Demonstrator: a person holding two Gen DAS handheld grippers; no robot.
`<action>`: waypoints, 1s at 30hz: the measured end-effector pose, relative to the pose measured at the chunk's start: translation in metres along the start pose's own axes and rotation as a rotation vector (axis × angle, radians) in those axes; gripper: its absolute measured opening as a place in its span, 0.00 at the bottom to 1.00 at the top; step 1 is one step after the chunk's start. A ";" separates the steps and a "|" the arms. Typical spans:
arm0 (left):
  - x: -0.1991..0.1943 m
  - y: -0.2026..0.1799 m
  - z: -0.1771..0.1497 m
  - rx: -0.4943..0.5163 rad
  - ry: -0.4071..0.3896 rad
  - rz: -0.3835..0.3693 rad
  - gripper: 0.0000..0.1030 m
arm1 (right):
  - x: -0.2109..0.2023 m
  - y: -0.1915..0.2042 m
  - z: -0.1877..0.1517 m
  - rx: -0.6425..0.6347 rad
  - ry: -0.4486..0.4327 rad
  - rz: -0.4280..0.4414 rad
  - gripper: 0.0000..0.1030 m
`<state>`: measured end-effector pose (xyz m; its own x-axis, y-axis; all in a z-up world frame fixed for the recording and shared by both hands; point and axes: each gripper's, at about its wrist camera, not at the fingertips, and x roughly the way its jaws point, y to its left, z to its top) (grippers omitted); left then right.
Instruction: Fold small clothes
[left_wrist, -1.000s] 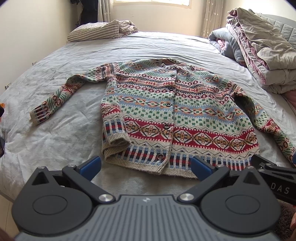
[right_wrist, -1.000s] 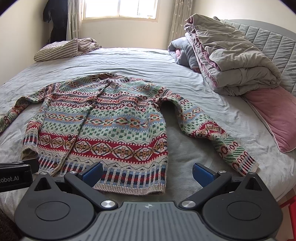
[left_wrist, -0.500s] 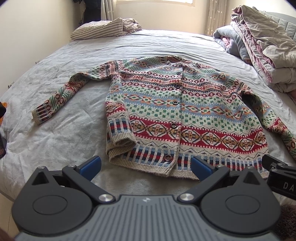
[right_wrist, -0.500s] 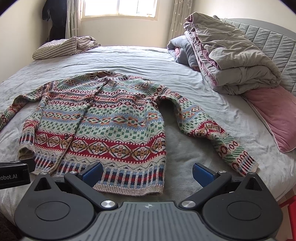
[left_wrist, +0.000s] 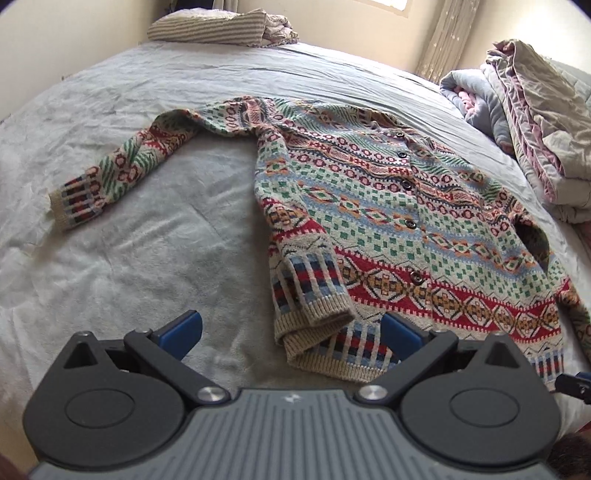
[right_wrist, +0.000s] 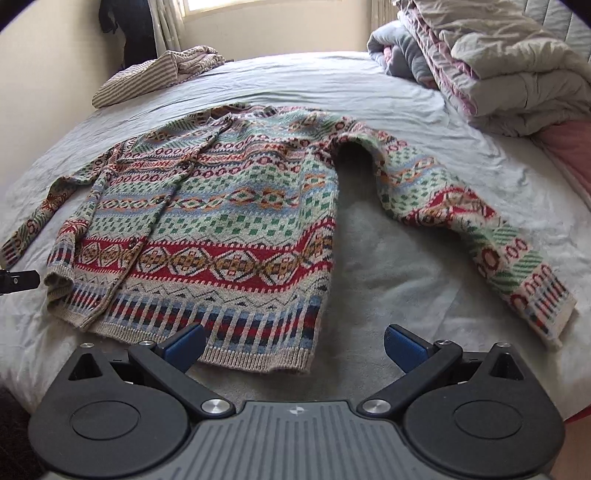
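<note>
A patterned knit cardigan lies flat and buttoned on the grey bed, also in the right wrist view. Its hem faces me. The hem's left corner is folded up. One sleeve stretches out left, the other sleeve out right. My left gripper is open just above the hem's left corner. My right gripper is open over the hem's right corner. Neither holds anything.
A grey bed sheet covers the bed. Folded quilts are stacked at the right, with a pink pillow beside them. A striped folded cloth lies at the far edge, near the wall.
Both grippers have moved forward and down toward the cardigan's hem. The left gripper has turned left, the right one right. Both stayed open.
</note>
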<state>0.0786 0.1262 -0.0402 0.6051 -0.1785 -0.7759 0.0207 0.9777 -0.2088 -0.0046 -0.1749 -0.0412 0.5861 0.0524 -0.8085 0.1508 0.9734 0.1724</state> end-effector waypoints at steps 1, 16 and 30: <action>0.002 0.000 0.003 -0.008 0.007 -0.003 0.99 | 0.003 -0.006 0.000 0.045 0.004 0.047 0.99; 0.054 -0.031 0.001 0.131 0.054 0.176 0.79 | 0.023 0.018 0.005 -0.031 0.017 -0.122 0.93; 0.039 -0.006 0.001 0.109 -0.006 0.243 0.31 | 0.025 0.024 0.009 -0.043 0.019 -0.124 0.94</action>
<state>0.1027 0.1135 -0.0682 0.6071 0.0637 -0.7921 -0.0406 0.9980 0.0491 0.0203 -0.1522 -0.0521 0.5501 -0.0654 -0.8325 0.1870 0.9813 0.0464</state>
